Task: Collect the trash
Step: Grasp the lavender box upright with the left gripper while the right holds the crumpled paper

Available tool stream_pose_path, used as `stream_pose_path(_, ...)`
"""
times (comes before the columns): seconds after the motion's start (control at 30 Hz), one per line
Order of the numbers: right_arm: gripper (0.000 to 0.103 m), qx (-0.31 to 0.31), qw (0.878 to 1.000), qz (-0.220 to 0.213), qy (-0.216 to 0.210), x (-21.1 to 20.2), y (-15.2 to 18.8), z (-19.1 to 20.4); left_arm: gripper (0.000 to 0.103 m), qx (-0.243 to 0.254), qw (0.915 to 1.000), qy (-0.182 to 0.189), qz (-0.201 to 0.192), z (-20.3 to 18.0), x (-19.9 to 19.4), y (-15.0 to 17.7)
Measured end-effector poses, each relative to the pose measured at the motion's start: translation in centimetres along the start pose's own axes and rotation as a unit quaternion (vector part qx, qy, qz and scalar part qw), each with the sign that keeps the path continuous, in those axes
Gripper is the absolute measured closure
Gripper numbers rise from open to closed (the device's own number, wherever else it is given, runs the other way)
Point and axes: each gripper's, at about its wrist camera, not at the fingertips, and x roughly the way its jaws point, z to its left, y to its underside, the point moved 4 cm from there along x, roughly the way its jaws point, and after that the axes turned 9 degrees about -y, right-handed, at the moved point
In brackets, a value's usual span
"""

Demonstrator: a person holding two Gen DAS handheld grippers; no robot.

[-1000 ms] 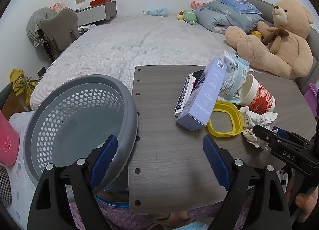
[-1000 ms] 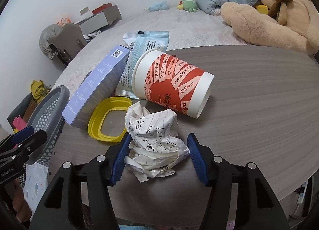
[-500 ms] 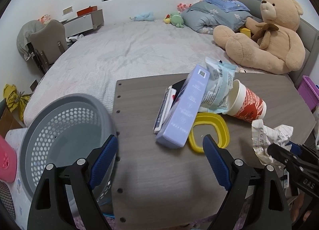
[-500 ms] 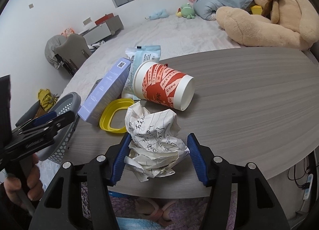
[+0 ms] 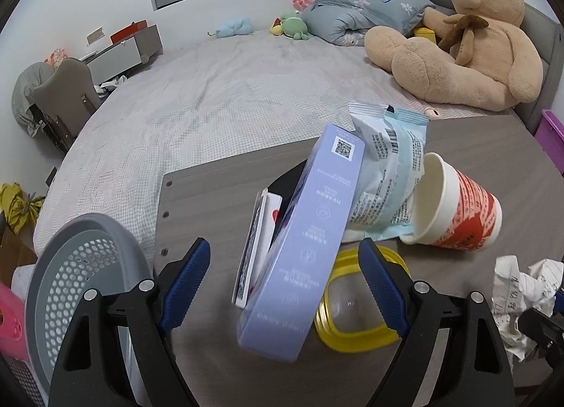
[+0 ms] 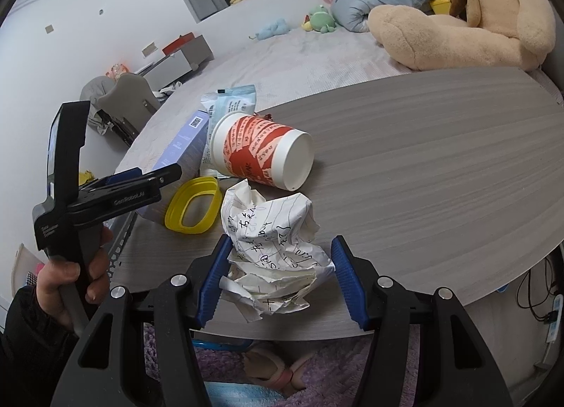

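Your right gripper (image 6: 280, 274) has its jaws clamped on the crumpled paper ball (image 6: 275, 248) above the tabletop (image 6: 423, 167) edge. Your left gripper (image 5: 283, 287) spreads its jaws wide around the lavender box (image 5: 310, 241). The grey perforated basket (image 5: 70, 287) sits at 9 o'clock.

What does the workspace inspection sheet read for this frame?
Surface: grey wood-grain table, bare on its right side.
Job's things: crumpled paper, red paper cup on its side, lavender box, pale blue packet, yellow lid, grey basket off the table's left edge.
Clutter: nothing seen.
Grippers: right gripper shut on the paper; left gripper open around the box.
Cables: some hang by the table's right edge.
Surroundings: bed, teddy bear.
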Motion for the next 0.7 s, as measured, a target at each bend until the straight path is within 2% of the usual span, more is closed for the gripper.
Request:
stream_pose_path(0.03,0.046,0.002,1.0,0.0,0.0,0.1,0.1,-0.1,0.021,0.001,1.0,0.001,0.0,-0.1,0.2,-0.2)
stream_pose_path(0.23,0.046,0.009,1.0,0.003,-0.003,0.5,0.0,-0.8,0.047,0.016,0.9998,-0.001,0.01,-0.8,1.3,-0.8)
stream_pose_path(0.3,0.046,0.011,1.0,0.002,-0.003,0.4,-0.1,-0.9,0.062,0.018,0.9998,0.002,0.011,-1.1,1.3,-0.7)
stream_pose_path(0.43,0.046,0.012,1.0,0.0,-0.003,0.3,-0.1,-0.9,0.068,0.013,0.9998,0.007,0.011,-1.0,1.1,-0.6)
stream_pose_path(0.7,0.046,0.012,1.0,-0.001,-0.002,0.4,-0.1,-1.0,0.069,-0.012,0.9997,0.021,0.006,0.0,-0.7,-0.4)
